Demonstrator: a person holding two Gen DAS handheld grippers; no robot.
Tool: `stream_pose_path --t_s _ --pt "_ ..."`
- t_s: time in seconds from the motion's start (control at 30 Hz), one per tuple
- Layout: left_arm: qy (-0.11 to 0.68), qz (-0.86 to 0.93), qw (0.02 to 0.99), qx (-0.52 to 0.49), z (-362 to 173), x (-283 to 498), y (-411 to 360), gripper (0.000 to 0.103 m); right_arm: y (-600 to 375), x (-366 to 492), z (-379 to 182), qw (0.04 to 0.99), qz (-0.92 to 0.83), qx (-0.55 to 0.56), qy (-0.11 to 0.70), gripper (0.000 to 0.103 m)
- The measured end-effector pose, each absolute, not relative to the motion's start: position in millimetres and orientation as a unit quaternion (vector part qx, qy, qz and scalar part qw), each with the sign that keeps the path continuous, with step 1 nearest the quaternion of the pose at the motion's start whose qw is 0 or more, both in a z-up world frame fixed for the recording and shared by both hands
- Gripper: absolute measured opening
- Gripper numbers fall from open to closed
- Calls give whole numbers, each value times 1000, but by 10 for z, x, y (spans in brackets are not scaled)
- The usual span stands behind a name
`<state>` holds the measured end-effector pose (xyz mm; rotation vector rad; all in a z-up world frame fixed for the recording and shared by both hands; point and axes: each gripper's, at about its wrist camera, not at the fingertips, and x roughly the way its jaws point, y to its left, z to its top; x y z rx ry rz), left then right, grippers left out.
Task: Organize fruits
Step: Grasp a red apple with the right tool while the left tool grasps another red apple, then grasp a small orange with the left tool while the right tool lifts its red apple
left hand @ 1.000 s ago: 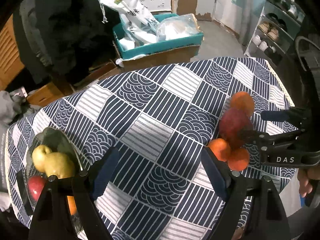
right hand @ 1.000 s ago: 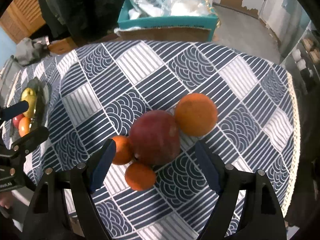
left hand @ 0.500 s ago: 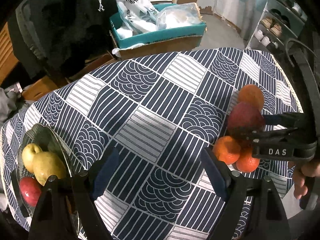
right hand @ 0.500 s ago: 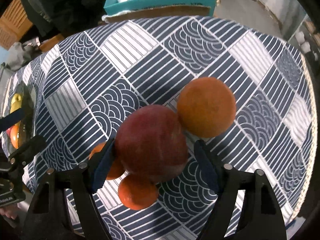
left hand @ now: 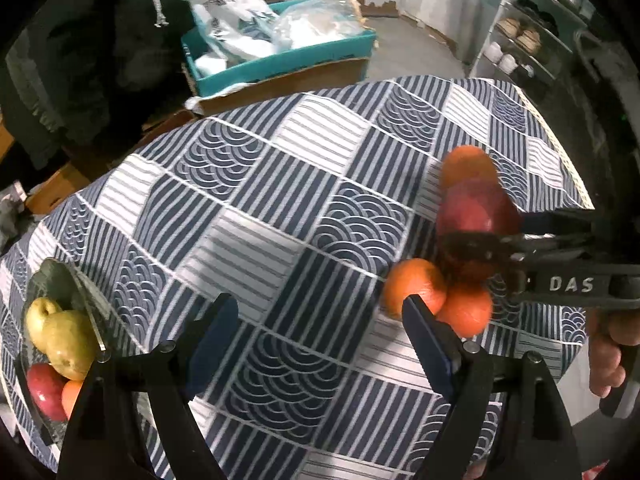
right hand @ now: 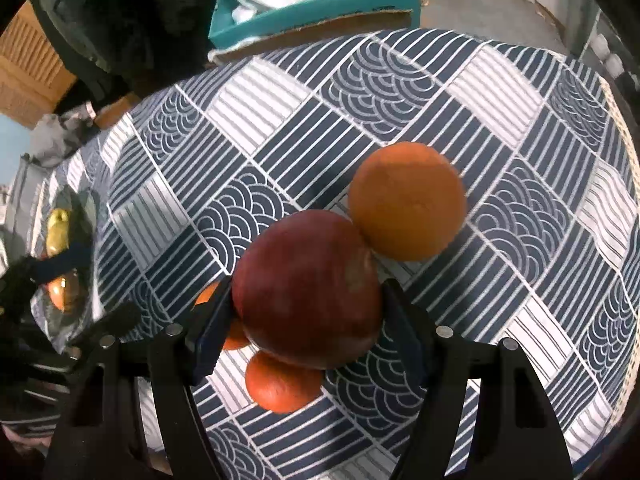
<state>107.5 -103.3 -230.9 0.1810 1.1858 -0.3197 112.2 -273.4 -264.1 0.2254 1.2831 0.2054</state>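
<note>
A lived-in home: a desk under a patterned tablecloth [left hand: 280, 184], a cardboard box [left hand: 280, 76] stuffed with plastic bags on the floor, and a shoe rack [left hand: 524, 44] by the wall.

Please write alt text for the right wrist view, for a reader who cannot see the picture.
The right tongs have just been closing around a large red apple, its pads at the apple's sides, on a table with a navy and white patterned cloth. A big orange touches the apple, two smaller oranges lie beneath it, and a fruit dish is far left.
</note>
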Motion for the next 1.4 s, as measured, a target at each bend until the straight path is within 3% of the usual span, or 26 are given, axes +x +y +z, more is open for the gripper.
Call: stream_pose_path --t_s 0.23,0.83,1.0,1.17,1.4 --pt "563 -168 805 87 -2404 1061 -1249 85 -2942 975 -2387 813 72 96 569 72" --pt "597 -185 781 20 -2708 1201 -1458 85 -3331 764 -2566 808 56 120 574 72" --pt "609 -193 769 -7 -2778 1263 -1472 73 -3328 762 -2590 808 57 118 574 72" --pt "616 -216 757 -35 -2787 1268 -1493 47 -3310 771 -2606 809 60 111 574 72" --pt "601 -201 773 0 -2719 1221 -1539 45 -3282 771 -2577 811 61 101 574 72"
